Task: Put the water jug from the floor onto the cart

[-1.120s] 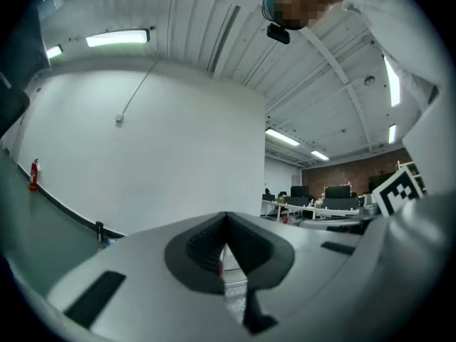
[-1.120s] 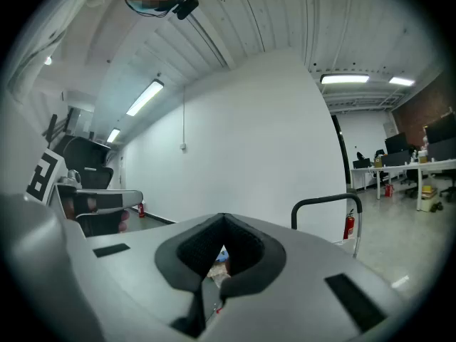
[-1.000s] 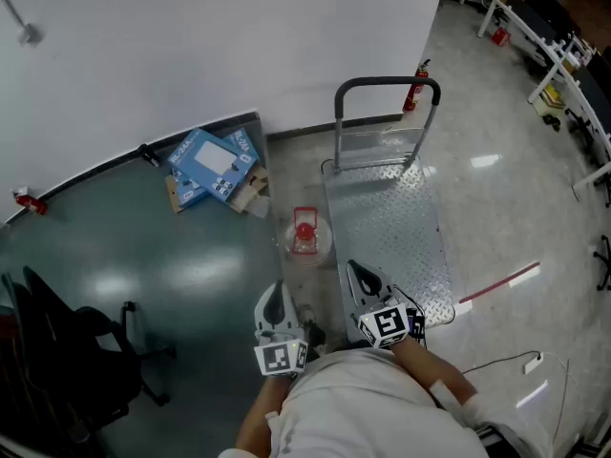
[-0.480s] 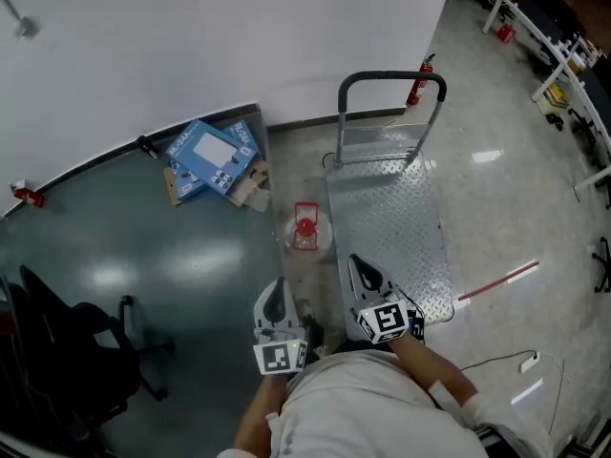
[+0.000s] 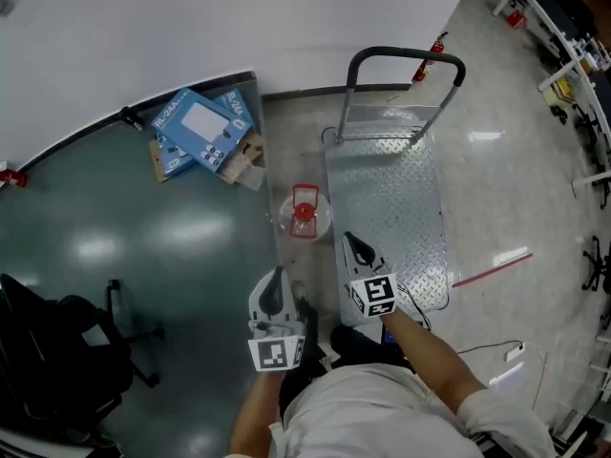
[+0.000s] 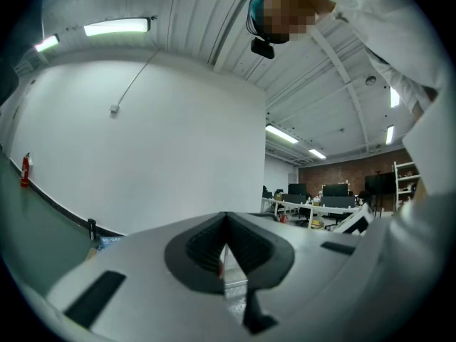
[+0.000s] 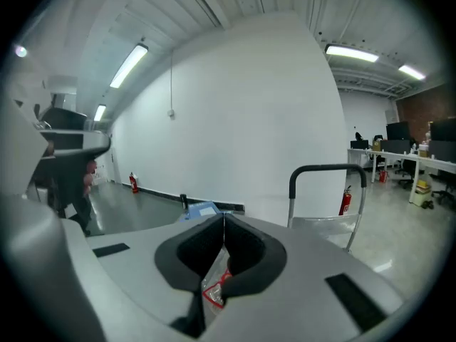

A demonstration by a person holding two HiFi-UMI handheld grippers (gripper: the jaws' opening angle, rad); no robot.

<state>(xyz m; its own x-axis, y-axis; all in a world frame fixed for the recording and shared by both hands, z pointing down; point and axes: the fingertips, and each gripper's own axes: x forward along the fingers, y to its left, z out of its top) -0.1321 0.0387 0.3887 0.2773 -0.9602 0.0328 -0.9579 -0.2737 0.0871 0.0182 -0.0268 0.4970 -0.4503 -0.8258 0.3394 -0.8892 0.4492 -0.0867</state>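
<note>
Left claw (image 5: 279, 273) is showing its jaws pressed together in the left gripper view (image 6: 226, 216), with nothing between them. It is hovering over the floor (image 5: 191, 227), just off the near left corner of the cart (image 5: 391, 198).

Right claw (image 5: 349, 238) is also sitting with jaws fully closed and nothing gripped (image 7: 224, 216). It is hanging over the cart's near left edge and tilting slightly down. Through the small gap under its pads a bit of the water jug (image 7: 214, 288) is showing, beyond the claw and not held.

Water jug (image 5: 304, 213), clear with a red cap and red handle, is standing upright on the floor just beside the cart's left edge, about halfway along it. Cannot tell if it is touching the cart. Both claws are staying apart from it, on the near side.

Cart deck is lying bare, its handle (image 5: 406, 61) standing at the far end by the wall (image 5: 239, 27). A fire extinguisher (image 5: 435, 53) is standing behind that handle. Blue boxes (image 5: 196, 132) are lying well left of the cart, against the wall. An office chair (image 5: 57, 351) is sitting far left of the cart, on the near side. A red strip (image 5: 492, 268) is lying on the floor right of the cart.
</note>
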